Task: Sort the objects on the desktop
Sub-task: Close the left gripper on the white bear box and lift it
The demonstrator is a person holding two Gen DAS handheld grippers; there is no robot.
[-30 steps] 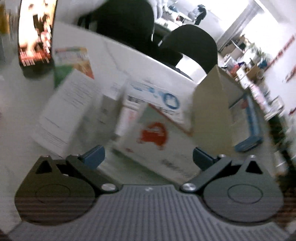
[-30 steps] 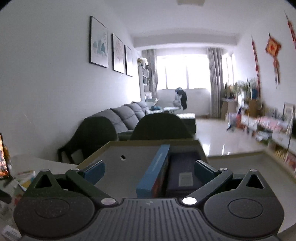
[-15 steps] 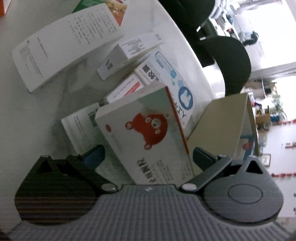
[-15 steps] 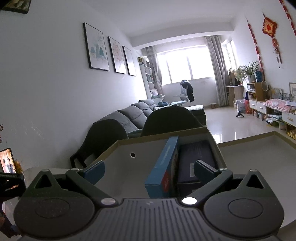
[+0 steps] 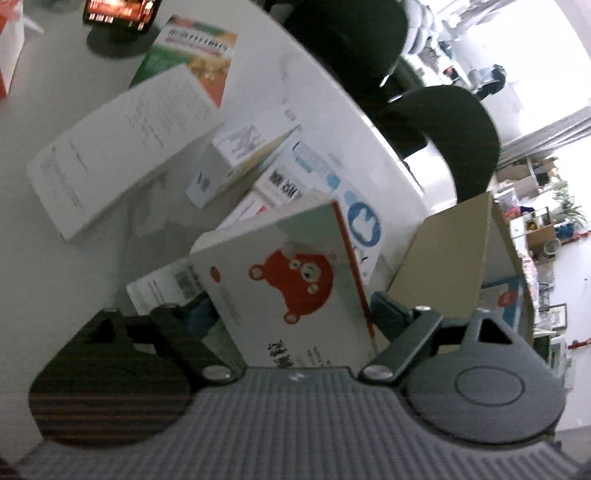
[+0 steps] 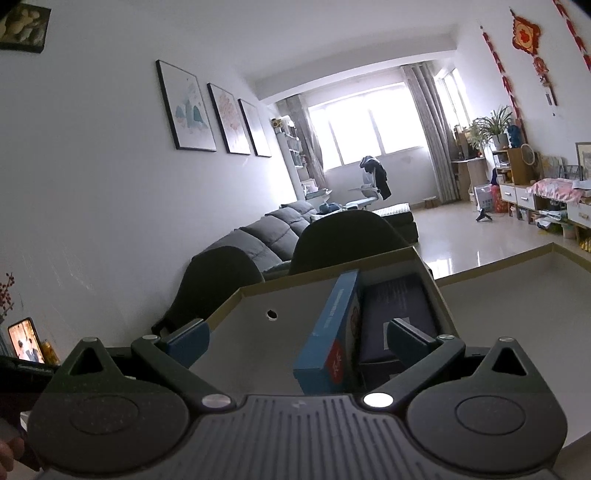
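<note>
A white box with a red bear leans on top of a heap of medicine boxes on the white table. My left gripper points down at it, its jaws closing, and both pads meet the box's side edges. To the right stands an open cardboard box. In the right wrist view my right gripper hovers open over that cardboard box. A blue box stands on edge inside, between the fingers but untouched, with a dark box beside it.
A long white box, a green and orange box, a small white box and a white and blue box lie around the heap. A phone on a stand is at the far left. Dark chairs stand past the table edge.
The left jaws have narrowed from wide open onto the bear box, and that view has rolled and come closer. The right view has tilted; its gripper stays open over the cardboard box.
</note>
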